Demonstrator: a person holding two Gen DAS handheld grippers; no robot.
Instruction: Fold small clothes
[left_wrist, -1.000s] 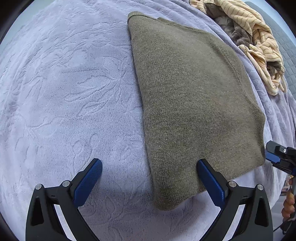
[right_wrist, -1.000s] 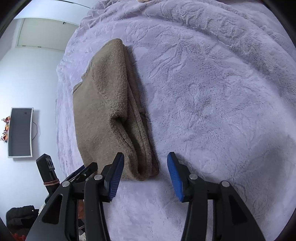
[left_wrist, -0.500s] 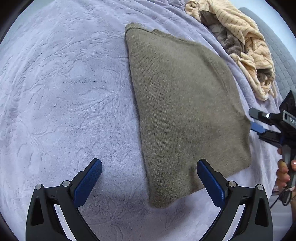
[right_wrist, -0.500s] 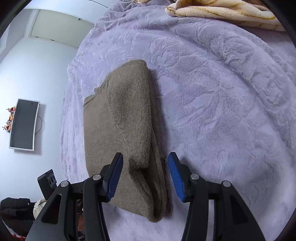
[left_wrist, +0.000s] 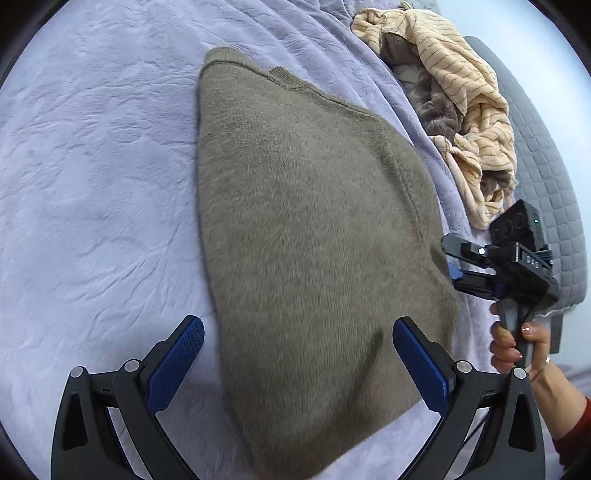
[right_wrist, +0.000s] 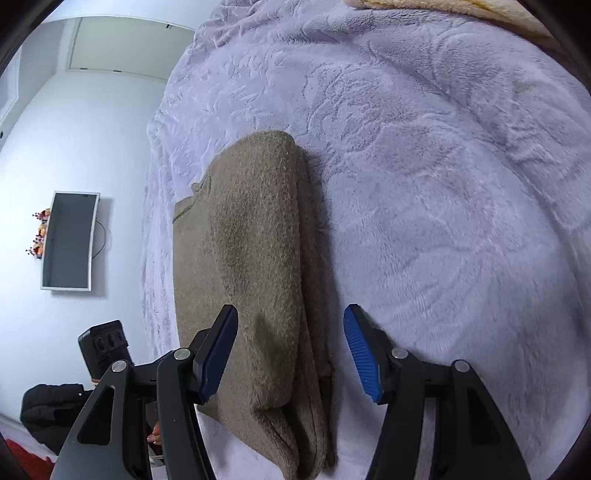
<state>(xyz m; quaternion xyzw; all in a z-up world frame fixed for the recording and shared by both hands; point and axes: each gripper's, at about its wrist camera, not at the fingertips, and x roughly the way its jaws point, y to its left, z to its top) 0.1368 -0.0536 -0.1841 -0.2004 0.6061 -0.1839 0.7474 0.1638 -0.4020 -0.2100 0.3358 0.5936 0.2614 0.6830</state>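
Observation:
A folded olive-brown knit sweater (left_wrist: 310, 236) lies flat on the lilac blanket (left_wrist: 92, 184). My left gripper (left_wrist: 297, 363) is open, its jaws straddling the sweater's near end without gripping it. My right gripper (right_wrist: 290, 354) is open, its jaws on either side of the sweater's (right_wrist: 258, 266) thick folded edge. In the left wrist view the right gripper (left_wrist: 456, 266) shows at the sweater's right edge, held by a hand.
A heap of cream striped and brown clothes (left_wrist: 461, 110) lies at the far right of the bed, next to a grey quilted headboard (left_wrist: 546, 177). A wall screen (right_wrist: 68, 240) hangs beyond the bed's edge. A dark garment (right_wrist: 51, 410) lies on the floor.
Both grippers have moved forward onto the sweater. The right gripper has come in over the folded edge, which now sits between its jaws. Both stayed open.

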